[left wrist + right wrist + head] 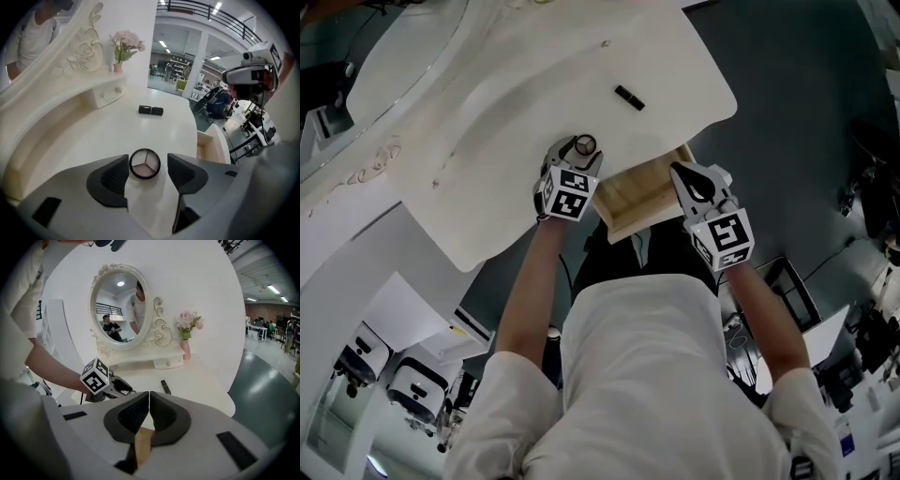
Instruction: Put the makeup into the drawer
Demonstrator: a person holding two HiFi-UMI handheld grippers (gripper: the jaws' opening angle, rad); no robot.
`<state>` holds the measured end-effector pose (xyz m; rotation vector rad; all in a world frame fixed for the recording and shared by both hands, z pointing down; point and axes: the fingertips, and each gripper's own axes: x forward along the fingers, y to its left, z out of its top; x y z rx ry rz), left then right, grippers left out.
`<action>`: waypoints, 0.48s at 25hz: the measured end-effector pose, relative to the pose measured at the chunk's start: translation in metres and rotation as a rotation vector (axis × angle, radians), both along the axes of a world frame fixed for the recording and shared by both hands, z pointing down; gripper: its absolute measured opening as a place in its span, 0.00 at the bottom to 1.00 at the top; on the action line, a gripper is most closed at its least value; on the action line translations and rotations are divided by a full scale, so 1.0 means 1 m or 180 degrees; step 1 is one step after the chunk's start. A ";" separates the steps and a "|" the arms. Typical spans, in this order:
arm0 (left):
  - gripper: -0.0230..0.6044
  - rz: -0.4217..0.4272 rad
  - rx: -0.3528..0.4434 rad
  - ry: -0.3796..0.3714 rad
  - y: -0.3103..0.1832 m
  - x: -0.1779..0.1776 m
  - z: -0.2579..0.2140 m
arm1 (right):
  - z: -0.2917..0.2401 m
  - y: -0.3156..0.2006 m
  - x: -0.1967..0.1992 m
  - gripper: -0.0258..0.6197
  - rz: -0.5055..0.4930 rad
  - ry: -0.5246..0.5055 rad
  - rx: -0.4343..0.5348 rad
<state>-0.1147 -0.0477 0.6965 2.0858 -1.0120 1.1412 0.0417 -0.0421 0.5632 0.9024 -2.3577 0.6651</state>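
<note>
A round black compact (pixel 145 164) with three pale shades lies flat on the white dressing table (pixel 93 136). My left gripper (pixel 147 165) is tilted down over it, open, one jaw on each side and small gaps to the pads. The head view shows the compact (pixel 584 145) at the tip of the left gripper (pixel 574 159). A black tube (pixel 629 97) lies farther back on the tabletop. My right gripper (pixel 149 401) is shut with nothing between its jaws, and the head view places it (pixel 682 174) over the right end of the open wooden drawer (pixel 637 195).
An ornate oval mirror (pixel 119 308), a vase of pink flowers (pixel 186 329) and a small back shelf with a knobbed drawer (pixel 167 363) stand at the table's rear. The table's curved edge (pixel 727 112) drops to a dark floor. The open drawer (pixel 206 146) juts toward the person.
</note>
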 end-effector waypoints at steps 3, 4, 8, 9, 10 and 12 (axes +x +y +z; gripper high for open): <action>0.47 -0.0011 -0.0073 -0.0053 0.000 0.000 0.010 | 0.001 0.000 0.001 0.08 0.0013 -0.0003 -0.0011; 0.47 -0.0036 -0.0075 -0.0061 -0.001 -0.001 0.011 | 0.002 0.001 0.002 0.08 0.0017 -0.0002 -0.0014; 0.41 -0.0074 -0.0056 -0.0084 -0.003 0.000 0.012 | 0.003 0.002 0.007 0.08 0.0034 0.0011 -0.0019; 0.41 -0.0072 -0.0051 -0.0089 -0.003 -0.001 0.012 | 0.003 0.003 0.007 0.08 0.0039 0.0011 -0.0019; 0.41 -0.0074 -0.0044 -0.0090 -0.003 -0.002 0.011 | 0.003 0.003 0.008 0.08 0.0042 0.0011 -0.0016; 0.41 -0.0080 -0.0017 -0.0092 -0.004 -0.002 0.007 | 0.002 0.003 0.009 0.08 0.0042 0.0019 -0.0013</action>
